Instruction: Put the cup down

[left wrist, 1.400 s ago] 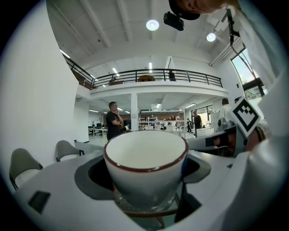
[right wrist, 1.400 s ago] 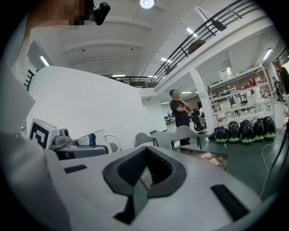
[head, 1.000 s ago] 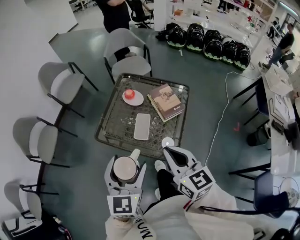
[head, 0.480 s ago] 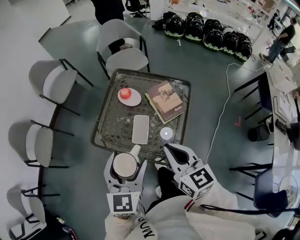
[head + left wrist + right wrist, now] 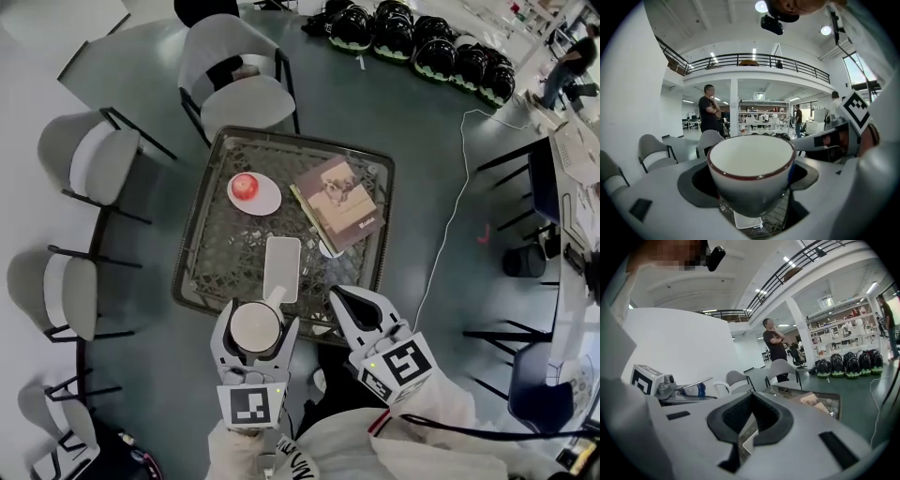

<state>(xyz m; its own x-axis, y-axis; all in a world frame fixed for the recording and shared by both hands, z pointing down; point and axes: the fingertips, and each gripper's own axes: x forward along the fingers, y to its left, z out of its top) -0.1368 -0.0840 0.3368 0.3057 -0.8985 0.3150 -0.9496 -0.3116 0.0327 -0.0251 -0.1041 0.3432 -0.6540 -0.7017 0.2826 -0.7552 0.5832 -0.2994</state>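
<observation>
Cup (image 5: 256, 328): we see it upright at the lower middle of the head view, over the near edge of the table. It is white inside with a dark red rim, and nothing shows in it.
Left gripper (image 5: 257, 321): its jaws are clamped on the cup, one on each side of the body. In the left gripper view the cup fills the centre, and under it we see a bit of the table top and an end of the white slab.
Right gripper (image 5: 345, 300): it is at lower centre-right, just beside the cup. Its jaws are closed tip to tip with nothing held.
Table (image 5: 217, 258): it sits at the centre of the head view, with a dark frame and a patterned see-through top.
Plate (image 5: 262, 200): we find it in the table's upper left part, carrying a red apple (image 5: 245, 187).
Books (image 5: 339, 203): they are stacked in the table's upper right part.
White slab (image 5: 282, 267): it lies flat between the plate and the cup.
Chairs (image 5: 239, 94): grey ones stand along the top and left of the frame.
</observation>
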